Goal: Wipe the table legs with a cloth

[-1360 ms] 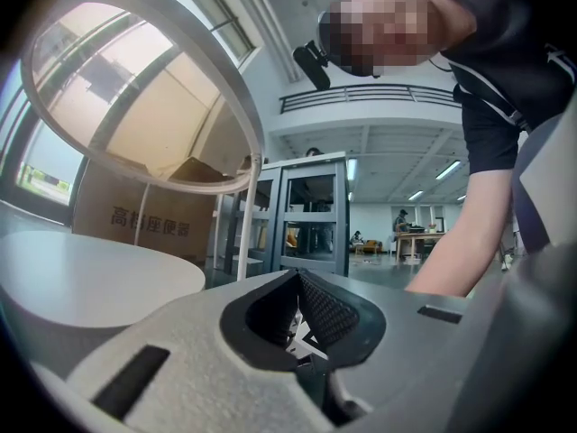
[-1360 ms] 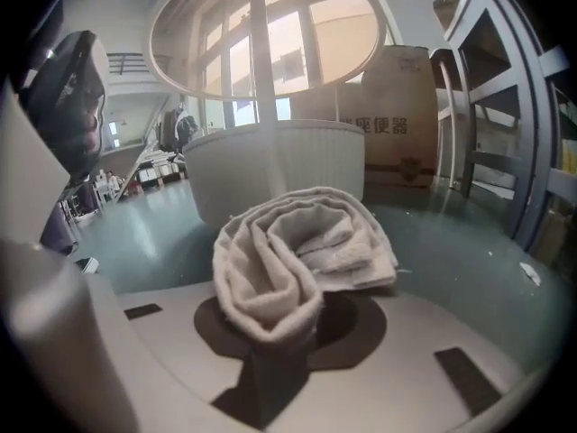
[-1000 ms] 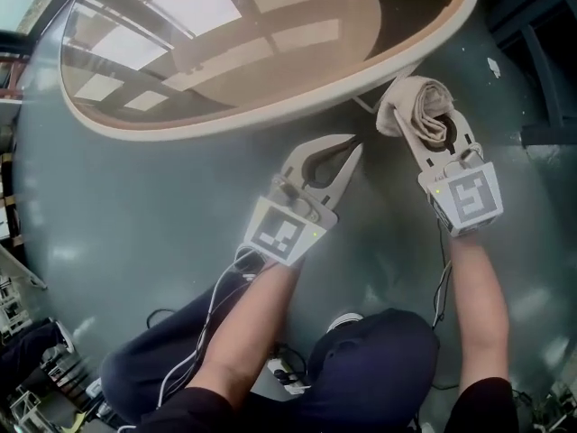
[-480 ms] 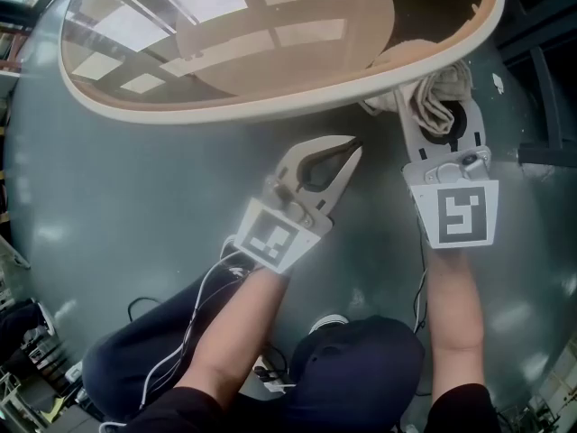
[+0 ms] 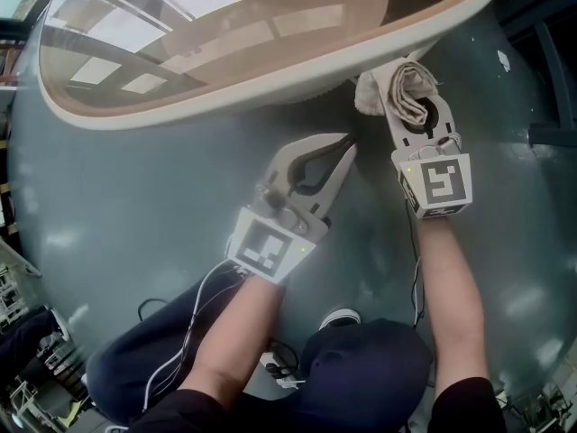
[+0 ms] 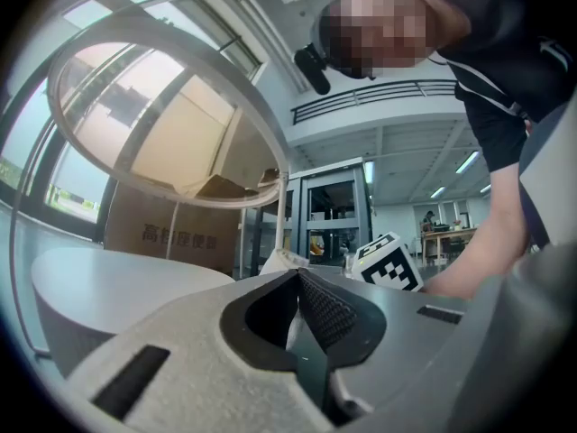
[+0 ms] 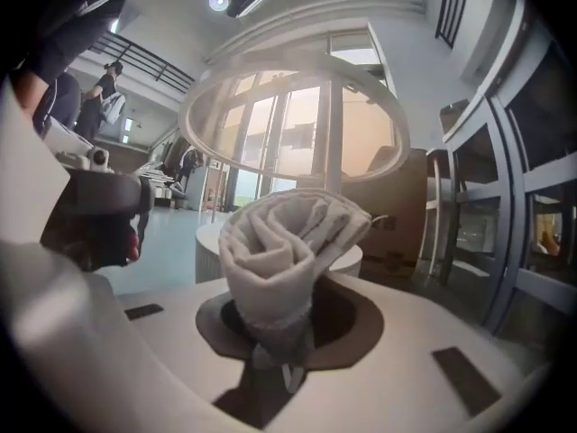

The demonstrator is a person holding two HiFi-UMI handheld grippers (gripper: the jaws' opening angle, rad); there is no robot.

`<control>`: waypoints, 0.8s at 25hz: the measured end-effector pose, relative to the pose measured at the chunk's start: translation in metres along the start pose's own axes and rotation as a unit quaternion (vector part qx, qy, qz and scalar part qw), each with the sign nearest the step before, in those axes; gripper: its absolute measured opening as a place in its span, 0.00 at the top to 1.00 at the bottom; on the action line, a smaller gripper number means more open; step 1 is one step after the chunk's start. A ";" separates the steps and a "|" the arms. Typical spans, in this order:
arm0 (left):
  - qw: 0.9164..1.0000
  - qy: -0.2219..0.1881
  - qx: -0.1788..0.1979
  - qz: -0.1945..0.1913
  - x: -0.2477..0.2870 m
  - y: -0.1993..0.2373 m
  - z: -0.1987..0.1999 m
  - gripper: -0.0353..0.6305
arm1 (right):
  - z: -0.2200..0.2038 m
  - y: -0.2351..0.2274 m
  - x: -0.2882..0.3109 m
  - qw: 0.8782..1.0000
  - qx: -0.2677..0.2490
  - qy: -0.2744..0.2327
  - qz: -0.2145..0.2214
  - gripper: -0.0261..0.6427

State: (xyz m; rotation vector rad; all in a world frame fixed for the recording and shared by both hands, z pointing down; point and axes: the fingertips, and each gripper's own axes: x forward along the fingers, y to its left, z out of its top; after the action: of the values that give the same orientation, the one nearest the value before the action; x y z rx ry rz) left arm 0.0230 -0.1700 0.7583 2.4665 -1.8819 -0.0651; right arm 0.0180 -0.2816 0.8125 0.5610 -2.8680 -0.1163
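The round table has a glass top and a pale wooden rim (image 5: 270, 81), and I see it from above. My right gripper (image 5: 389, 87) sits just under that rim, shut on a bunched beige cloth (image 5: 401, 88). In the right gripper view the rolled cloth (image 7: 287, 233) stands between the jaws, in front of a thin white table leg (image 7: 334, 142). My left gripper (image 5: 348, 149) hovers over the grey floor to the lower left of the cloth, shut and empty. In its own view the left gripper (image 6: 296, 276) points at a slim white leg (image 6: 287, 215).
A cardboard box (image 6: 171, 233) and a low round white platform (image 6: 99, 282) stand beyond the table. Dark metal framing (image 5: 550, 133) stands at the right. Cables (image 5: 279, 368) lie on the floor by the person's knees.
The right gripper with the cloth has come out from under the rim and shifted slightly left. The left gripper stays shut in about the same spot.
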 end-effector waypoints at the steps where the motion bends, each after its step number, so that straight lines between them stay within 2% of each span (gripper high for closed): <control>1: 1.000 -0.005 0.008 0.000 -0.001 -0.005 0.003 0.94 | -0.009 0.000 0.000 1.000 0.010 0.006 0.000 0.84; 5: 0.999 -0.032 0.014 0.004 -0.005 -0.025 0.021 0.94 | -0.035 -0.006 0.000 0.999 0.043 0.004 -0.002 0.84; 10: 0.998 -0.058 0.016 0.006 -0.017 -0.037 0.047 0.94 | -0.043 -0.001 0.002 0.999 0.034 -0.003 -0.007 0.84; 20: 0.998 -0.061 0.027 0.002 -0.016 -0.044 0.054 0.94 | -0.061 0.001 0.007 0.998 0.062 -0.011 -0.006 0.84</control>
State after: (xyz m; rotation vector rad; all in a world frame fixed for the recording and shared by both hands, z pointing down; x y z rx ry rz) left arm 0.0579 -0.1434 0.7021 2.5486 -1.9609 -0.1706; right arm 0.0249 -0.2858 0.8736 0.6031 -2.9095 0.0554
